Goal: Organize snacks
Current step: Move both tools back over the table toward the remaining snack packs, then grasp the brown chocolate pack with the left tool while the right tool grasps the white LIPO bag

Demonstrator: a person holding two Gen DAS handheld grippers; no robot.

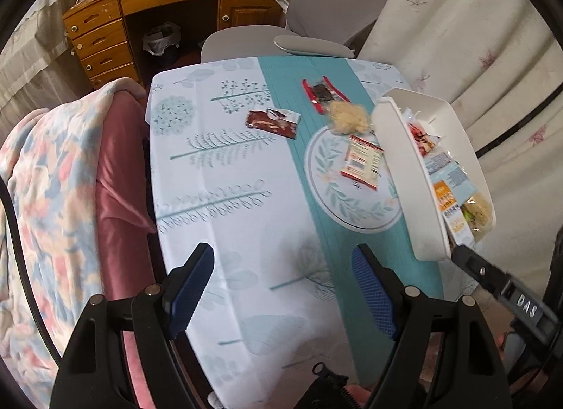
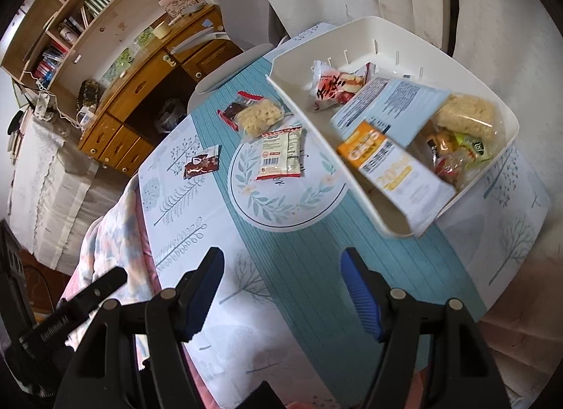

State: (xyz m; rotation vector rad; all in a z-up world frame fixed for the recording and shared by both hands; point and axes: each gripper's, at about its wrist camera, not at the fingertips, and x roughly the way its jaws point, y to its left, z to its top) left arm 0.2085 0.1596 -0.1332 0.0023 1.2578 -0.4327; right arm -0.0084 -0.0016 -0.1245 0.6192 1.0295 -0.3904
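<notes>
Currently both spread wide, gripping nothing: left hand-held gripper (image 1: 281, 289); right hand-held gripper (image 2: 281, 289); white bin (image 2: 499, 117) on counter (image 2: 299, 268) holding snacks; four packets (image 2: 279, 157) loose beside it.

In the left wrist view, the near wall of the white bin (image 1: 404, 177) hides most of the packets inside. The right gripper (image 1: 506, 289) is cut off at the frame's right edge. In the right wrist view, the orange packet (image 2: 390, 159) is blurred, its print unreadable. Shelf books (image 2: 95, 1) are too small to identify.
</notes>
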